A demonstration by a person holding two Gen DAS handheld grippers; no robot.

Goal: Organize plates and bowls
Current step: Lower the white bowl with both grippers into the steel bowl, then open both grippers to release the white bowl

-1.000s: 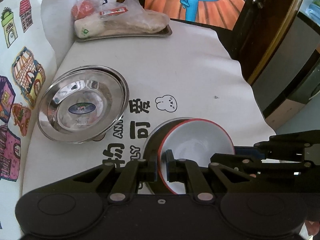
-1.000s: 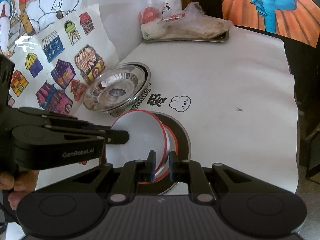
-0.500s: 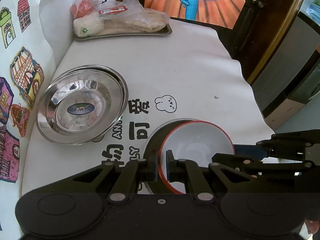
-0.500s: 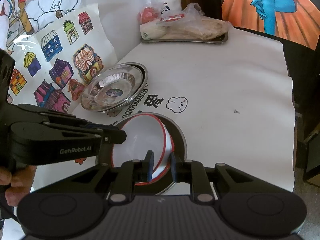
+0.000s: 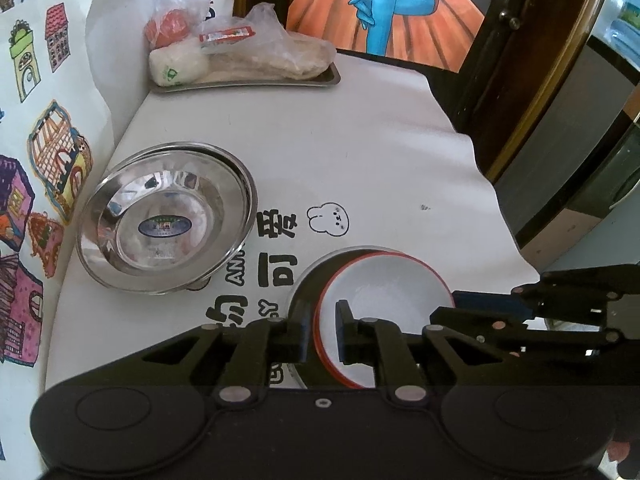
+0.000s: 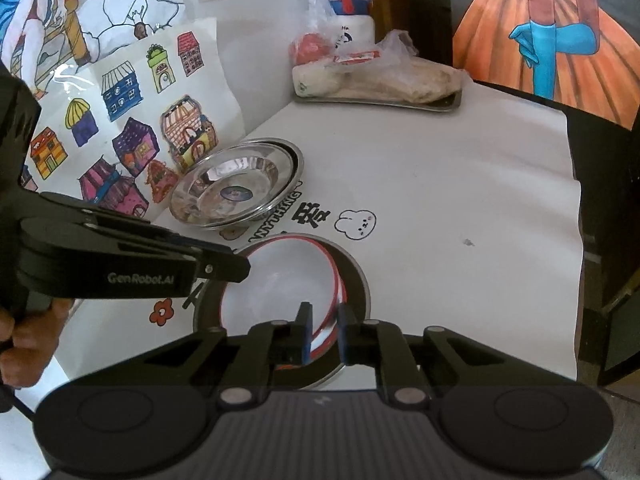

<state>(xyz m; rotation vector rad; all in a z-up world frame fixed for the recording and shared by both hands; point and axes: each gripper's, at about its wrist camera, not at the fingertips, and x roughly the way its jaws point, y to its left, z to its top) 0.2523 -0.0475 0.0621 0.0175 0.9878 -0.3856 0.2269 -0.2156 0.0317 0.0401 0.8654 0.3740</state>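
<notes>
A white bowl point(image 5: 384, 292) with a red rim sits inside a dark, steel-edged dish point(image 5: 304, 288) near the table's front. My left gripper point(image 5: 324, 334) straddles the bowl's left rim. Its jaws are opening, and a sliver of white shows between the rim and the inner finger. In the right wrist view the bowl point(image 6: 272, 284) shows two red rims, one inside the other. My right gripper point(image 6: 323, 330) is closing on them at the right side. The stacked steel plates point(image 5: 164, 216) rest further back on the left.
A steel tray point(image 5: 332, 76) with bagged food stands at the far end. Drawings of houses cover the wall on the left. The white cloth's edge point(image 5: 500, 216) drops off at the right beside dark furniture. A person's hand point(image 6: 24, 332) holds the left gripper's handle.
The bowl, tilted up a second ago, now lies lower in the dark dish. The left jaws have widened a little. The right jaws spread and then narrowed onto the rim.
</notes>
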